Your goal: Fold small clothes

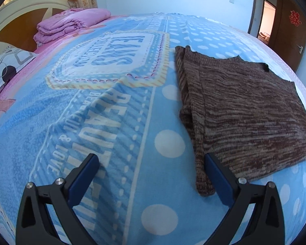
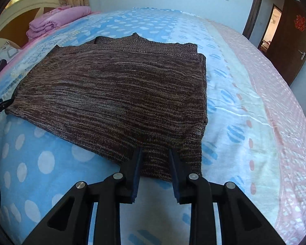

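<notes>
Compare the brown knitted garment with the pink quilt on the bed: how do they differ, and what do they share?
The brown knitted garment is mottled dark brown; the pink quilt is plain pink. The garment lies flat and thin near the grippers; the quilt sits in a thick bundle by the headboard. Both are folded and rest on the bed.

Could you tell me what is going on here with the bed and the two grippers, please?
A person with a gripper in each hand is folding a brown knitted sweater that lies on a bed with a blue spotted blanket. Its sides already look folded in. The right gripper is at the sweater's near edge, jaws partly open with the hem between them, not visibly pinched. The left gripper is wide open beside the near left corner, holding nothing. A folded pink quilt sits near the headboard.
</notes>
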Tool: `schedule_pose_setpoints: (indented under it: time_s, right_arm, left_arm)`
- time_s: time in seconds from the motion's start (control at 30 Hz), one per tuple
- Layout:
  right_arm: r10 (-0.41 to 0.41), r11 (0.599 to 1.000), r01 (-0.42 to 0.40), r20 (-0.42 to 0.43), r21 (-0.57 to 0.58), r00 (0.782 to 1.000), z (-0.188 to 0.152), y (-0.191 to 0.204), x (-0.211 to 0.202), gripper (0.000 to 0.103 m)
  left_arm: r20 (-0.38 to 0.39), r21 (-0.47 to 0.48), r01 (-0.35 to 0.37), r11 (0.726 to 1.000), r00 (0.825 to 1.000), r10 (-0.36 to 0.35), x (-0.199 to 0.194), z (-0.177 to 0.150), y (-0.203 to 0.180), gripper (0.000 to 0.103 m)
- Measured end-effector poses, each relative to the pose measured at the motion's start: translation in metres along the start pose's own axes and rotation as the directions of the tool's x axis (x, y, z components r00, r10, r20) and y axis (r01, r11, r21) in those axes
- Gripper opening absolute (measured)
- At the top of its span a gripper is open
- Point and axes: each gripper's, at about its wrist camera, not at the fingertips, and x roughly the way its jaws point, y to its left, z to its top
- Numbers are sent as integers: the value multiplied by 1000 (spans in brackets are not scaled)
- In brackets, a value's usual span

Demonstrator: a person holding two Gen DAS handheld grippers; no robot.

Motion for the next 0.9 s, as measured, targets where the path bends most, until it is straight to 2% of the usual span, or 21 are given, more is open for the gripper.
schedule_pose_setpoints:
  time_s: [0.1, 0.2, 0.3, 0.37, 0.57, 0.7, 0.83, 0.9]
  right_arm:
    - [-35, 999, 35, -9, -5, 999, 3, 3, -5, 28]
    - [-11, 1000, 12, 57, -28, 998, 6, 18, -24, 29]
    - [33, 991, -18, 115, -133, 993, 10, 55, -41, 38]
    - [83, 976, -53, 136, -212, 987, 13, 85, -46, 50]
    - [150, 921, -79, 160, -382, 976, 22, 169, -41, 52]
    - [163, 875, -51, 195, -481, 967, 22, 221, -31, 52]
    - [103, 831, 63, 264, -553, 959, 25, 265, -15, 52]
    - [94, 815, 83, 271, -574, 958, 29, 281, -7, 52]
  left_arm:
    - [-5, 27, 5, 1000, 1000, -5, -3, -4, 3, 103]
    - [-8, 12, 26, 1000, 1000, -26, -7, -8, 16, 103]
    - [-14, -16, 32, 999, 999, -32, -9, -10, 30, 103]
    - [-9, -43, 44, 998, 999, -44, -10, -9, 41, 103]
    - [-13, -126, 6, 992, 1000, -8, -6, 4, 68, 103]
    - [2, -126, -13, 992, 1000, 13, -4, 19, 76, 103]
    - [19, -126, -13, 992, 1000, 16, -4, 33, 79, 103]
    - [25, -128, 7, 992, 1000, -4, -4, 39, 78, 103]
